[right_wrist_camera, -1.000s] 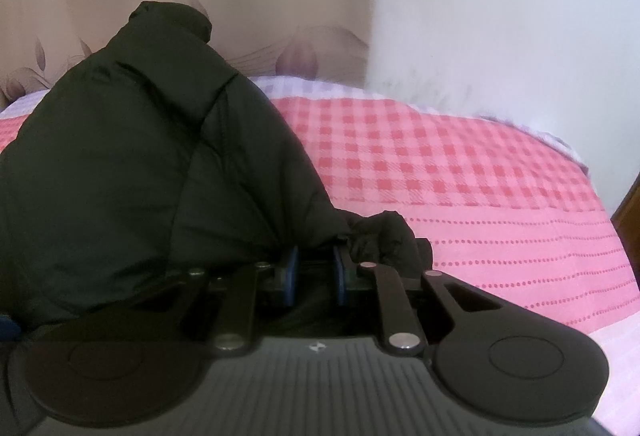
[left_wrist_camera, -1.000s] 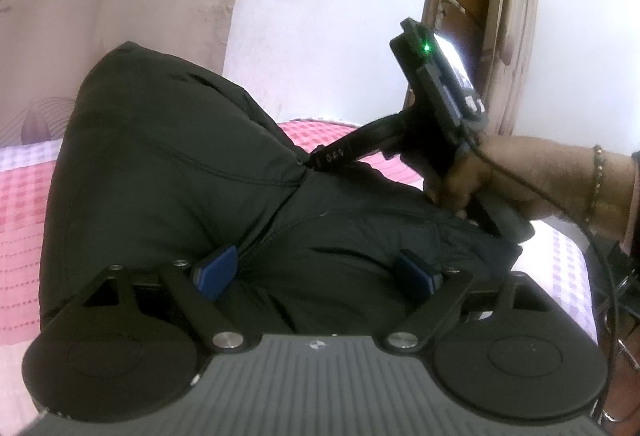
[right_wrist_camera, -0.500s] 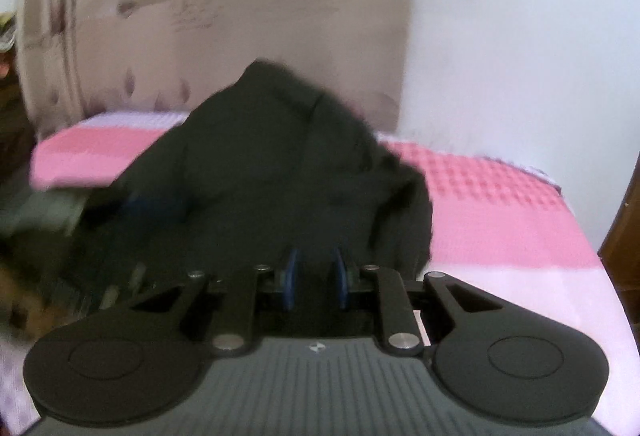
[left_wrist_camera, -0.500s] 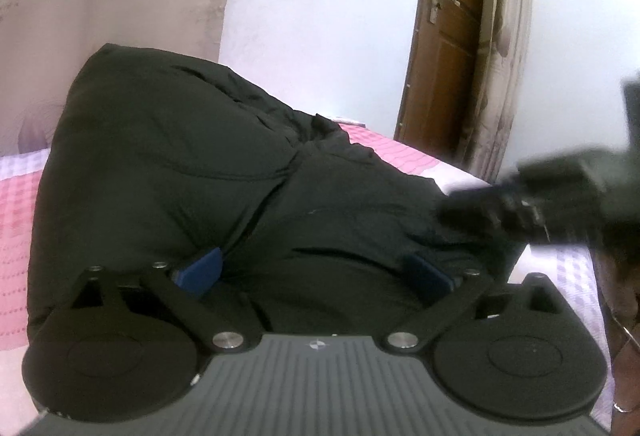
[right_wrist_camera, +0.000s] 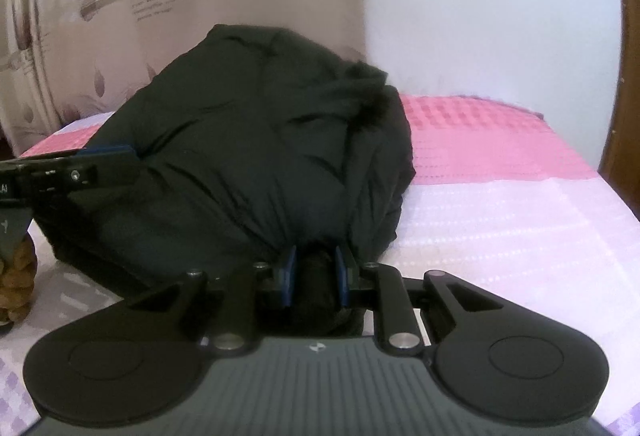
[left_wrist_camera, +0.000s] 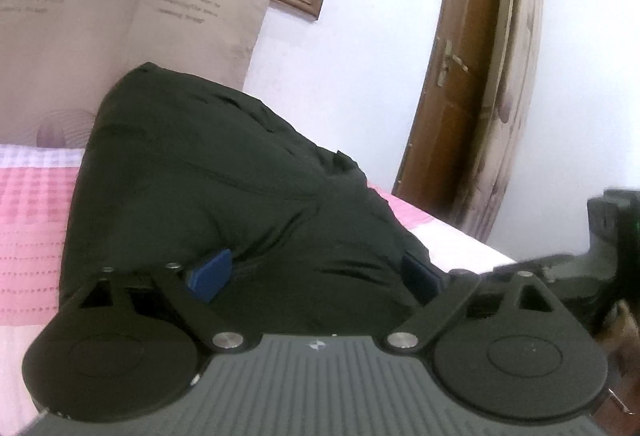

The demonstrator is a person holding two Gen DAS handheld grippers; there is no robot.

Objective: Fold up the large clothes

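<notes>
Black padded jacket bunched in a heap on the bed with pink checked cover, near the front edge. Right gripper clenched on a thick fold of the jacket's near hem, blue pads pressing the cloth from both sides, the bulk rising just beyond. Left gripper spread wide, released, its blue pads lying against the jacket's lower side, the heap directly ahead and between the fingers. Seen from the right wrist, left gripper touching the jacket's left flank. Behind: leaf-print curtain, wooden door.
</notes>
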